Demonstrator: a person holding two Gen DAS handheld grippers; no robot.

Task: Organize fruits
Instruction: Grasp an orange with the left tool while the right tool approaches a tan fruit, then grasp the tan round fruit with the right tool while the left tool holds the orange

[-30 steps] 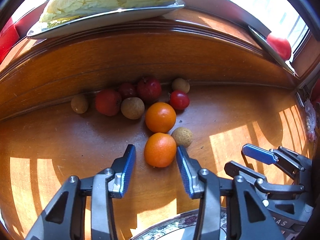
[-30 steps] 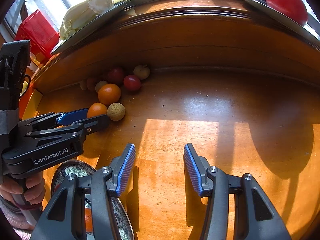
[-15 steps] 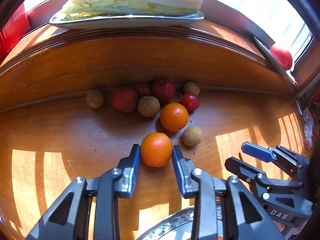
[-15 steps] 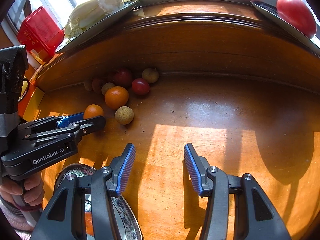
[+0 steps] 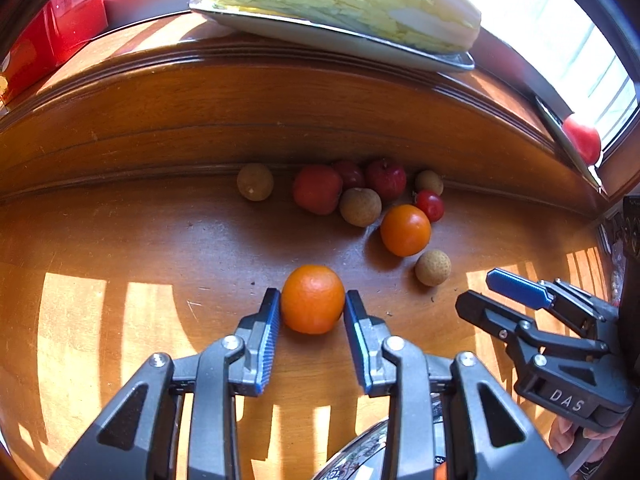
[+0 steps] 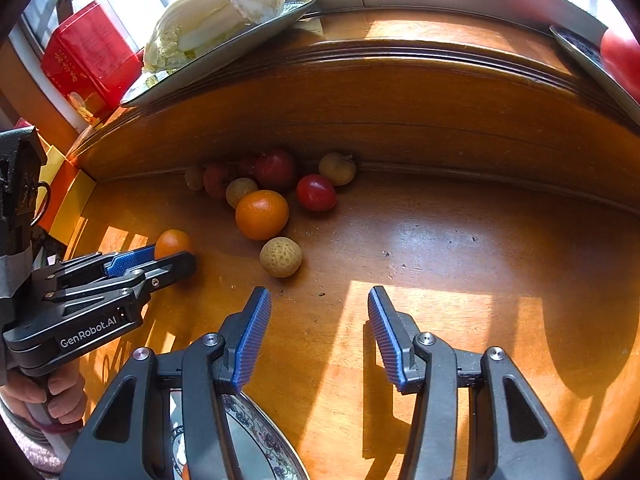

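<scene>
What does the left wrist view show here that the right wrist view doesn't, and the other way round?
Only the left wrist view shows both blue pads of the left gripper pressed against the near orange. Only the right wrist view shows the right gripper open over bare wood, and the yellow boxes at the left. Both share the far orange, the fruit cluster behind it, the cabbage tray, the red box and the patterned plate.
</scene>
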